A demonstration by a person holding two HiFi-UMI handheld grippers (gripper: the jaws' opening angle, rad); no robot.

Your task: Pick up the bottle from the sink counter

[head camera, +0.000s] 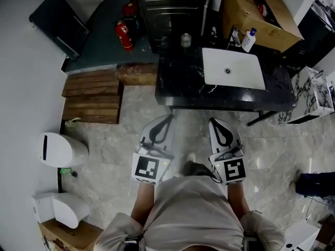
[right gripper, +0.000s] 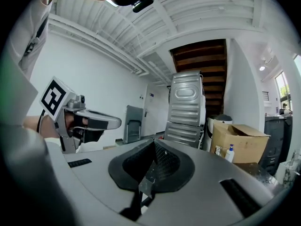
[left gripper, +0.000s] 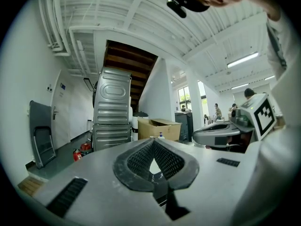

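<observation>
Grey stone floor (head camera: pixel 115 145), wooden steps (head camera: pixel 93 95), cardboard box (head camera: pixel 261 20), red fire extinguisher (head camera: pixel 123 34), white wall (head camera: pixel 21 77).

Legible text: none | left cube (head camera: pixel 147 169) on left gripper (head camera: pixel 166 117): black-and-white square marker, no letters | right cube (head camera: pixel 234 170) on right gripper (head camera: pixel 213 121): likewise | bottle (head camera: pixel 248 40) ahead of right gripper: any print too small to read

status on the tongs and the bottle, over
Left tongs and right tongs shut, empty. Bottle upright on counter beyond sink, untouched. Cardboard box close behind it.
</observation>
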